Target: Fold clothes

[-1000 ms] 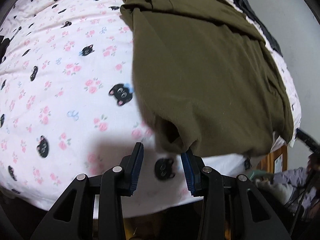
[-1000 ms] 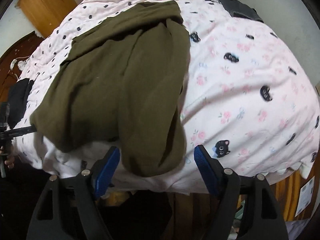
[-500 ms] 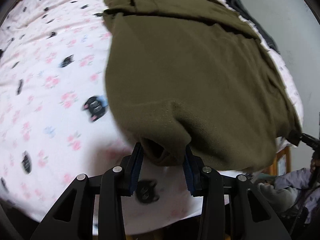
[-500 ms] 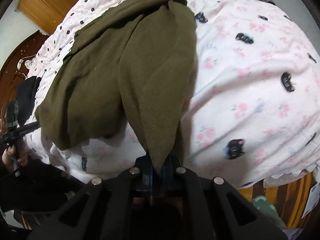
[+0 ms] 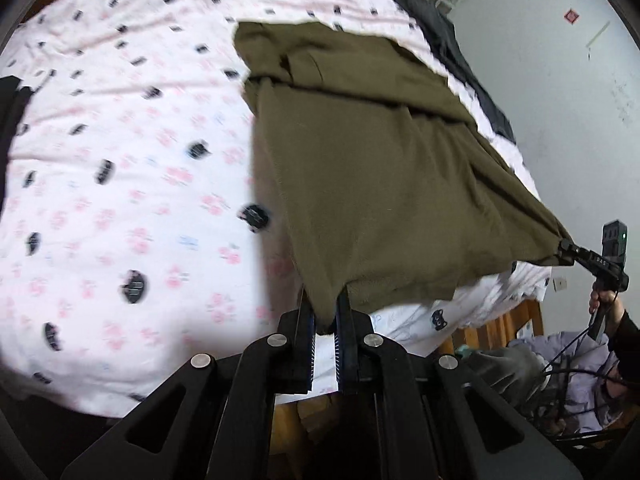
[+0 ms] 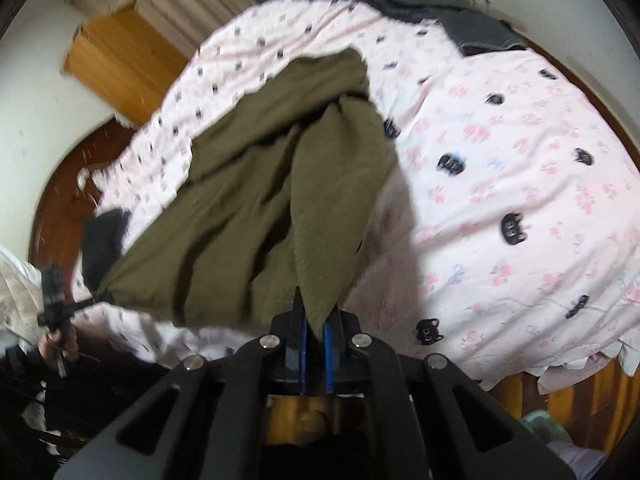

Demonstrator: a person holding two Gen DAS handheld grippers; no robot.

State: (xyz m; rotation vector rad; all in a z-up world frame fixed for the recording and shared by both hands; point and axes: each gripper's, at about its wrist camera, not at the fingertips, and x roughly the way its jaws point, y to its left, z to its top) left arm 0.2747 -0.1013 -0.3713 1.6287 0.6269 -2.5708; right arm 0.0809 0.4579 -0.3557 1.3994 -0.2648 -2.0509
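Pinching one near corner each, the left gripper (image 5: 325, 322) and right gripper (image 6: 314, 326) are clamped tight on the olive-green garment (image 5: 384, 184), blue pads pressed into the fabric. Its near edge hangs stretched between them above the pink cat-print bedsheet (image 5: 120, 184), while the far part lies on it.

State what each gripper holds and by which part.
Both hold the olive garment: left gripper pinches one near corner of its hem, right gripper the other.
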